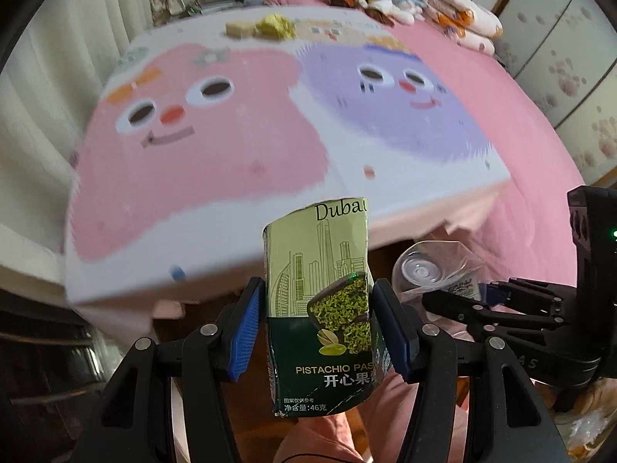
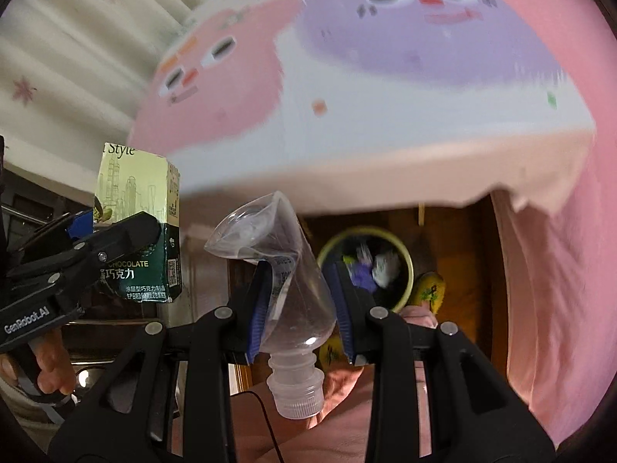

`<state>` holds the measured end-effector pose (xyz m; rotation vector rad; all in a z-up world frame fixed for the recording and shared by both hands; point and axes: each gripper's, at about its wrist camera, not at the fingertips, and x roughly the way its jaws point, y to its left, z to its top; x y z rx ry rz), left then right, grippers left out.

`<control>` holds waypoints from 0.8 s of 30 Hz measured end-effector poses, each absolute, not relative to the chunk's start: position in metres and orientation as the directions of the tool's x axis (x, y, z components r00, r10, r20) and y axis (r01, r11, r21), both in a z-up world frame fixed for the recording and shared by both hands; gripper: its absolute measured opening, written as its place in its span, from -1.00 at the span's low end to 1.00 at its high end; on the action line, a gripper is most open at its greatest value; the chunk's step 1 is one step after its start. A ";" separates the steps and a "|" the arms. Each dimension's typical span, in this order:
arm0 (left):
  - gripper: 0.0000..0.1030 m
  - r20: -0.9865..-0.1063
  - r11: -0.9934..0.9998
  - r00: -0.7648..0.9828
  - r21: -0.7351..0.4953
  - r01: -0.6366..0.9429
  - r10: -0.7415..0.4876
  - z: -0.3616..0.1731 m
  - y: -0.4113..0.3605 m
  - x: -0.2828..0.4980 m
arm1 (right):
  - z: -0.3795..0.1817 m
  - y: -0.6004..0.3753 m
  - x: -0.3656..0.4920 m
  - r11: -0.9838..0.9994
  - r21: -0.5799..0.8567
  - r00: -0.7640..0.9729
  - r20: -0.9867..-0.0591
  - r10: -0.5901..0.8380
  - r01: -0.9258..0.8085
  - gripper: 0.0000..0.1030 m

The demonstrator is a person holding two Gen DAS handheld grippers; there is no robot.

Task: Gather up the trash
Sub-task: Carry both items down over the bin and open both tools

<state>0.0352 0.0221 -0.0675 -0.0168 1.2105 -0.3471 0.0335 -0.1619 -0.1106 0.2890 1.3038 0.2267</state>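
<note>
From the left wrist, your left gripper (image 1: 314,328) is clamped on the green pistachio chocolate box (image 1: 320,308), held upright off the bed (image 1: 193,162). Your right gripper (image 1: 459,301) sits just beside it, carrying the crushed bottle (image 1: 432,270). More scraps — a yellow crumpled wrapper (image 1: 275,25) among them — lie at the far end of the bedspread.

From the right wrist, that gripper pinches the clear plastic bottle (image 2: 285,270), cap downward. Both pickups look done, so you're at the carry step. The round trash bin (image 2: 366,262) sits on the floor beyond the bottle, already holding litter — next you need to lower both loads over it, clearing the overhanging bed edge (image 2: 385,177).
</note>
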 end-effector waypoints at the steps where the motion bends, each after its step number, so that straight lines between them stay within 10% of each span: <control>1: 0.12 -0.915 0.945 0.295 -0.201 0.257 -0.275 -0.076 0.021 0.030 | -0.119 -0.163 0.029 0.944 0.330 0.238 -0.918 0.318 0.012 -0.45; 24: 0.26 -0.960 0.946 0.135 -0.209 0.247 -0.247 -0.369 -0.019 0.017 | -0.423 -0.190 0.017 0.940 0.286 0.060 -0.958 0.280 0.188 -0.44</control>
